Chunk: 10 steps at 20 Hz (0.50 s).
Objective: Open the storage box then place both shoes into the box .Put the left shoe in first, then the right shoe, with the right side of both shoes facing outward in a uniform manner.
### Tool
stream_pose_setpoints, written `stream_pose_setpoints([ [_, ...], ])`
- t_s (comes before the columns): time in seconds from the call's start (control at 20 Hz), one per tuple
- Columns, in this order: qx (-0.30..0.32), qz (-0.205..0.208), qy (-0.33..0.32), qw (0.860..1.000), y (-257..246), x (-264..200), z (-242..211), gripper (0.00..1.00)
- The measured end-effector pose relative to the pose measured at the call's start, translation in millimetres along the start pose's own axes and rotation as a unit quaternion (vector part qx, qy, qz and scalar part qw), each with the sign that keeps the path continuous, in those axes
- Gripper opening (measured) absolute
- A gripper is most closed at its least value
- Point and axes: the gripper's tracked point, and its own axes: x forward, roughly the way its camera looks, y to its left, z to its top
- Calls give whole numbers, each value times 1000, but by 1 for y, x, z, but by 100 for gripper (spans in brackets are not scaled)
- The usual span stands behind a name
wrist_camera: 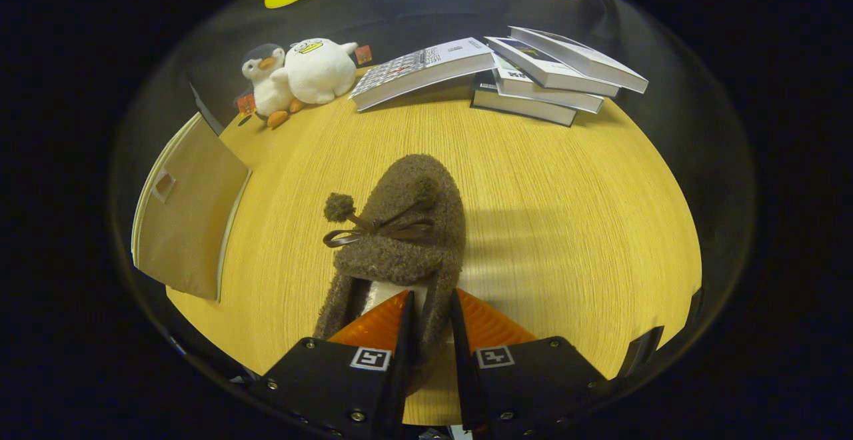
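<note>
Since the shoe (pixel 400 240) is a fuzzy brown slipper with a soft fleece upper, I judge it light and floppy, likely to sag if taken by the toe. It lies on the table (pixel 566 227), toe pointing away from me, with a thin ribbon bow and pompom across the top. My fingers (pixel 430 320) are nearly closed on the right side wall at the heel opening, one finger inside the shoe and the other outside, so I read this as a pinch on that wall. The rim there looks the firmest place to hold; the bow would slip or tear. The storage box (pixel 190 217) stands off to the left, near the table's edge, with plush toys (pixel 300 77) and books (pixel 506 73) beyond.
</note>
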Motion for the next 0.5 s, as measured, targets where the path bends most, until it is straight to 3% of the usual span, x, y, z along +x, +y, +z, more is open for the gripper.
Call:
stream_pose_setpoints([
  [0.5,-18,-19,6,1000,0,0,-1,32],
])
